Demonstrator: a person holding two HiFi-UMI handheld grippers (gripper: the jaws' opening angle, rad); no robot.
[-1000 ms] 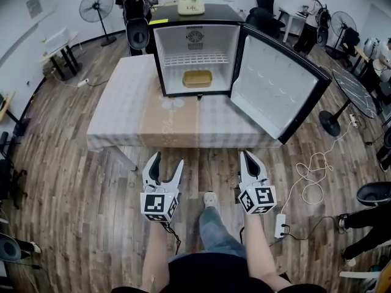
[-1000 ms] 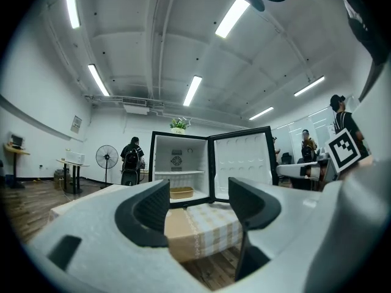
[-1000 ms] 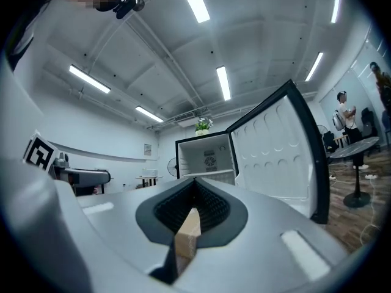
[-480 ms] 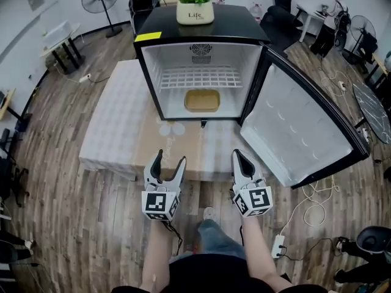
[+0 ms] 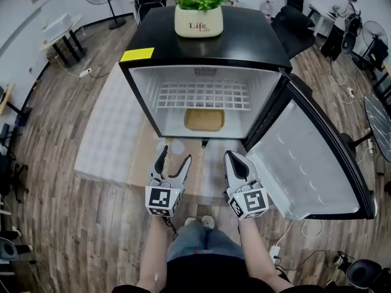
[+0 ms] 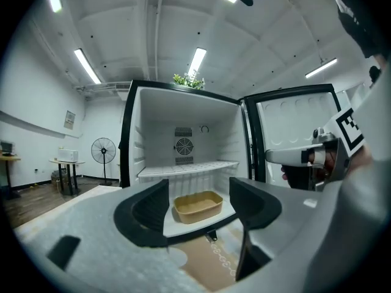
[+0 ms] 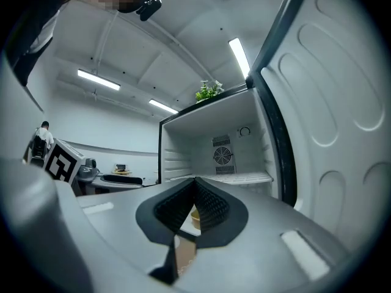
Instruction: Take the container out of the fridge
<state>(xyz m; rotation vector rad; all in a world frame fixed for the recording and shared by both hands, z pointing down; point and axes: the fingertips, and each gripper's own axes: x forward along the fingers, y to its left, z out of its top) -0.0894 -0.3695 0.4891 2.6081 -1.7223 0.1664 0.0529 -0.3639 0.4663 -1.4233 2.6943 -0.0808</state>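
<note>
Well ahead of both tools, the tan container [image 5: 204, 119] sits on the floor of the open fridge [image 5: 250, 38], toward the back and under the wire shelf [image 5: 203, 94]. Nothing touches it yet.

The left tool [image 5: 176, 158] hangs above the counter [image 5: 110, 122], just short of the fridge's front edge. Its jaws are spread apart with nothing between them, and seen along them the container sits squarely in the gap. The right tool [image 5: 234, 159] is just beside it with its jaws pressed together and empty. The open door [image 5: 305, 163] is near on its right.

Several things could go wrong from here:

- **Right tool:** going in closed, it would only shove the container deeper instead of taking it.
- **Container walls:** they look thin and shallow, so a hard pinch on 1 rim may buckle it, and a 1-sided hold may tip it. Whether it holds anything cannot be told.
- **Wire shelf:** it is low over the container, so a lift made too early would knock the tool or the rim against it.
- **Front lip:** dragging the container out flat could catch it on the fridge's front lip.
- **Door:** a wide swing of the right tool could bump the door — it may then swing into the reach.
- **Plant pot:** a jolt to the fridge would also shake the plant pot [image 5: 198, 21] on top.
</note>
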